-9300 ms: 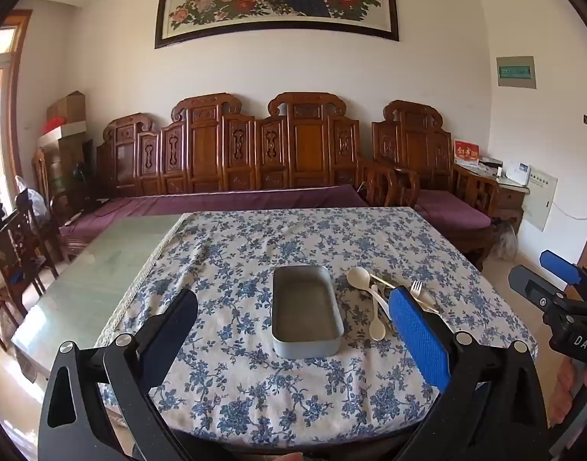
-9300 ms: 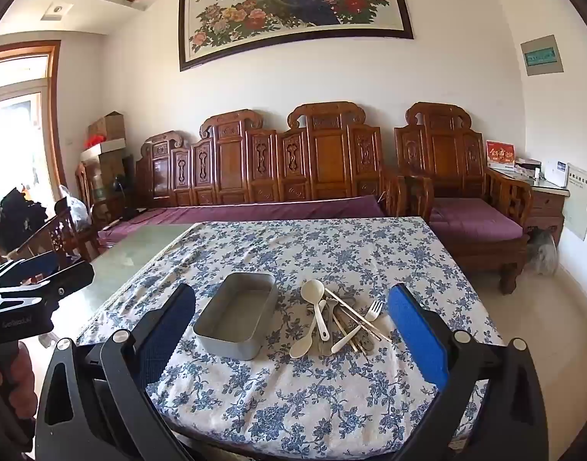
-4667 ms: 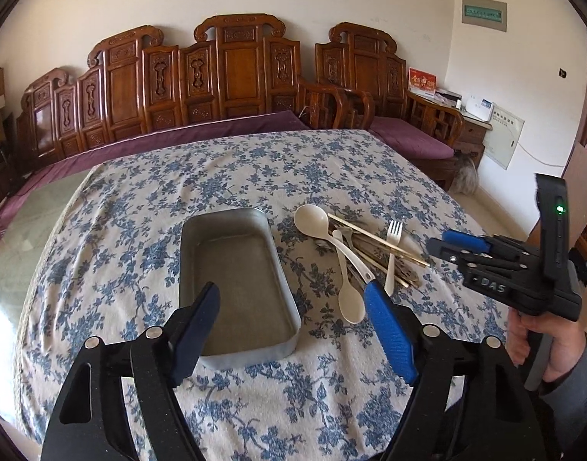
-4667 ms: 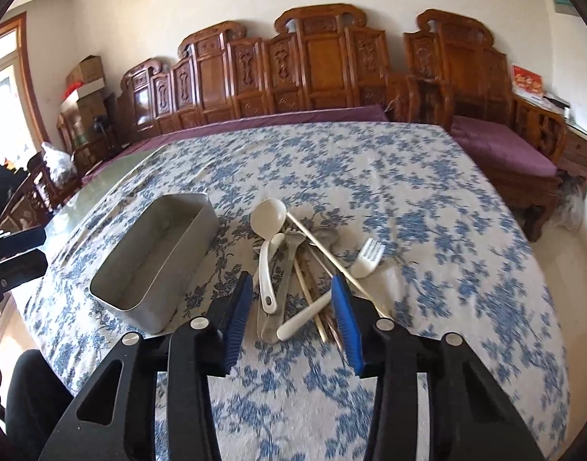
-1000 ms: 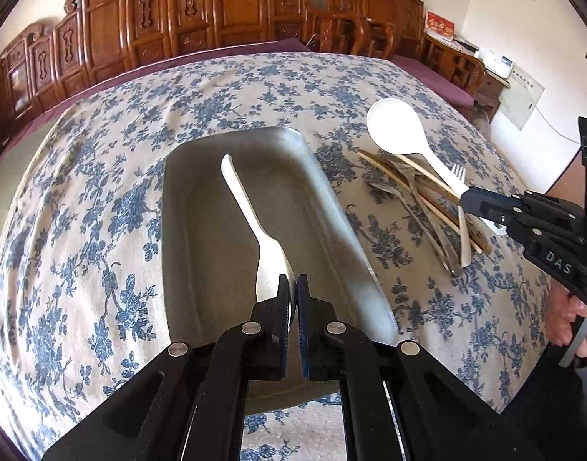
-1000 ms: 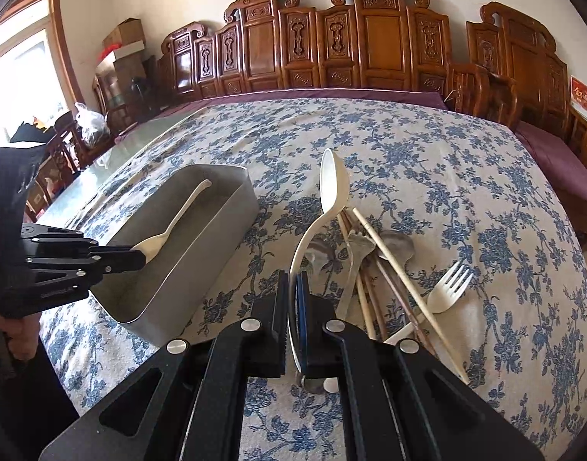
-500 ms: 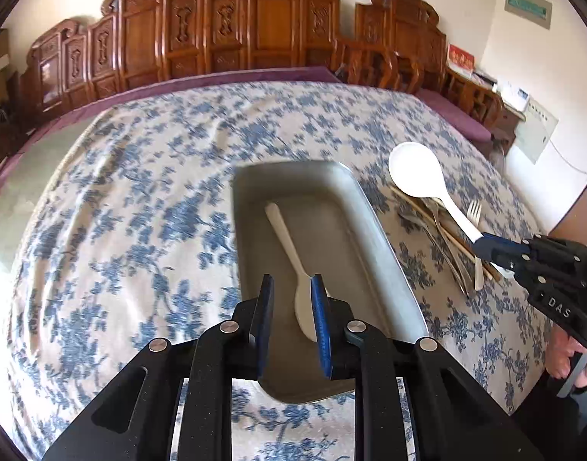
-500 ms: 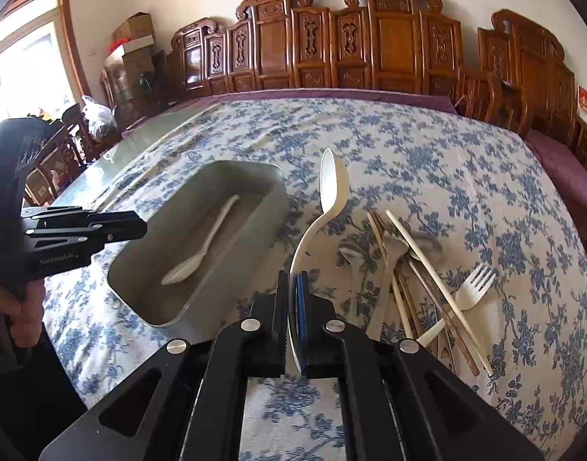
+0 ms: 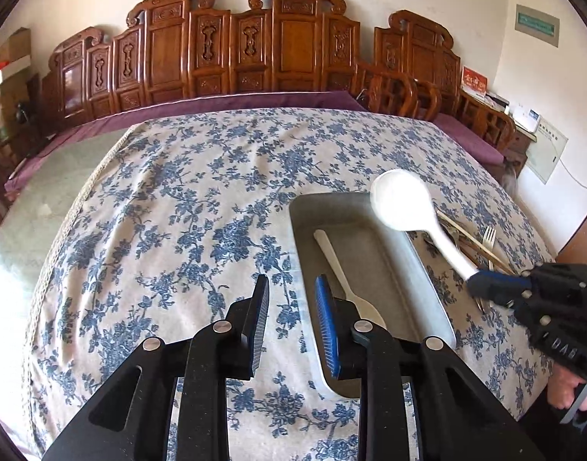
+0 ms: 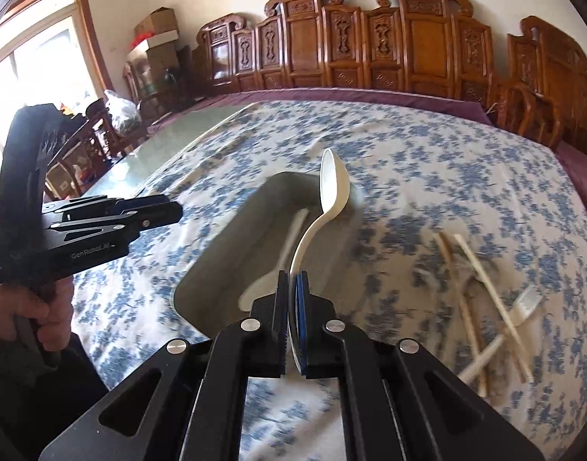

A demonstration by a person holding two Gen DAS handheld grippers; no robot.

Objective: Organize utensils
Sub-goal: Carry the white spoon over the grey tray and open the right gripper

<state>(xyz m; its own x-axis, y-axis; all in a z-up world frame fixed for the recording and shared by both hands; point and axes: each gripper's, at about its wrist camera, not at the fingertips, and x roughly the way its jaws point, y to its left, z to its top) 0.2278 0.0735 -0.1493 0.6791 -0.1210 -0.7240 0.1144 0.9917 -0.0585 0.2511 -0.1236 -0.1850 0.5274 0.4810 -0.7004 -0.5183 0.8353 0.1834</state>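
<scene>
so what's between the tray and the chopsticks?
Bare tablecloth separates tray from chopsticks in the right wrist view; the right gripper's big spoon hangs above.

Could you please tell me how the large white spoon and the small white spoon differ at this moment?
The large white spoon is in the air, clamped by its handle in the right gripper; the small white spoon lies loose in the metal tray. The large spoon has a much bigger, rounder bowl. Its bowl points away from the camera, while the small spoon's bowl sits at the tray's near end. Both look like off-white plastic.
</scene>
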